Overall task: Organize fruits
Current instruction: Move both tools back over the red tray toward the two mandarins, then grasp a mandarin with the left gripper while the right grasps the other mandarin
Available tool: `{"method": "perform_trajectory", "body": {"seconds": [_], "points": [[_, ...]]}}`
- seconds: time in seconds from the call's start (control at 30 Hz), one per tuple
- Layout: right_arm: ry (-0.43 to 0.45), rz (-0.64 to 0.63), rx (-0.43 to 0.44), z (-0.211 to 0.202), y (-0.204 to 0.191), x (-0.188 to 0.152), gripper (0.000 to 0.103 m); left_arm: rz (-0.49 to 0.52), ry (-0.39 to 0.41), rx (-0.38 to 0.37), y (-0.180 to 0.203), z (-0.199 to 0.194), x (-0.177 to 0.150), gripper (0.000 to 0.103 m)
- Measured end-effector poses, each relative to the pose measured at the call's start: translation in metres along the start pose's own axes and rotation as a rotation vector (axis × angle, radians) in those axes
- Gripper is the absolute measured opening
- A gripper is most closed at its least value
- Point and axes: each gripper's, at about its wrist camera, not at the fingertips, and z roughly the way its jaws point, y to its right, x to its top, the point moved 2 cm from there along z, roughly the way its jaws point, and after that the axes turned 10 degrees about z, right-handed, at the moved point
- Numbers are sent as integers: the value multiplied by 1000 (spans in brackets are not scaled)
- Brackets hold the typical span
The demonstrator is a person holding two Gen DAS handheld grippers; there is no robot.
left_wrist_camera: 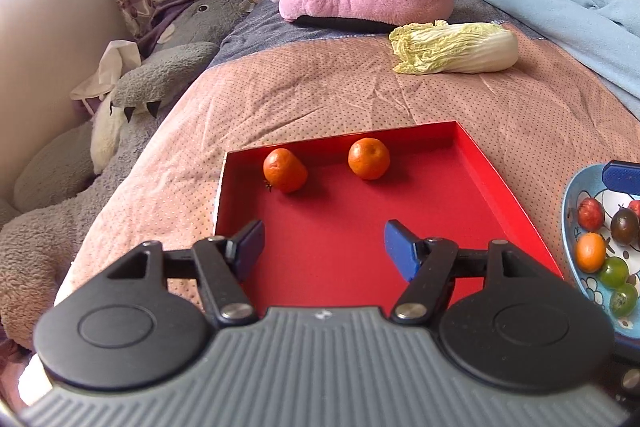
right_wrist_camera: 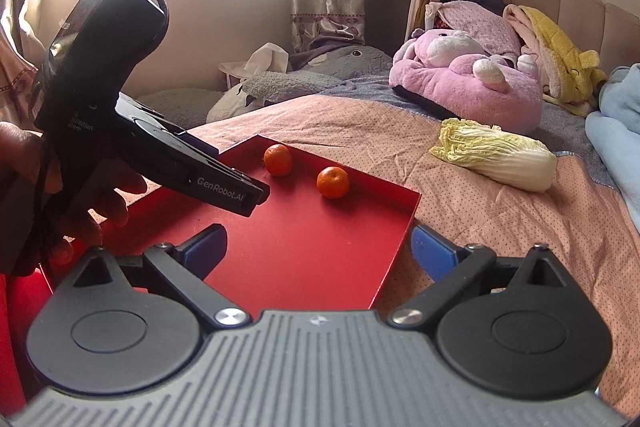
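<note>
Two oranges [left_wrist_camera: 285,170] [left_wrist_camera: 368,158] are seen lying apart near the far wall of a red tray [left_wrist_camera: 500,195] set on the bed [left_wrist_camera: 320,91]. The left gripper [left_wrist_camera: 324,247] is held over the tray's near half, fingers released, nothing between them. The right gripper [right_wrist_camera: 318,251] is spread wide and empty across the tray's right edge. A plate [left_wrist_camera: 570,195] of small tomatoes [left_wrist_camera: 590,213] is noted just right of the tray. A cabbage [left_wrist_camera: 456,47] is noted further back.
</note>
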Motion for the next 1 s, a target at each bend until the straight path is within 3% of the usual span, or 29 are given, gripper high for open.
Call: {"method": "perform_trajectory", "body": {"seconds": [0.43,0.63,0.9,1.0], "points": [[-111,20,10,98,-2,34,100,-57,-27,9,-23,38,10,75],[-158,-1,1,130,2,39,100,-11,-44,19,-31,62,16,76],[-187,-22,-21,152,12,45,99,-27,-59,-90,-42,90,21,76],[-191,-20,-29,152,16,41,99,-8,-71,-96,-40,101,20,76]]}}
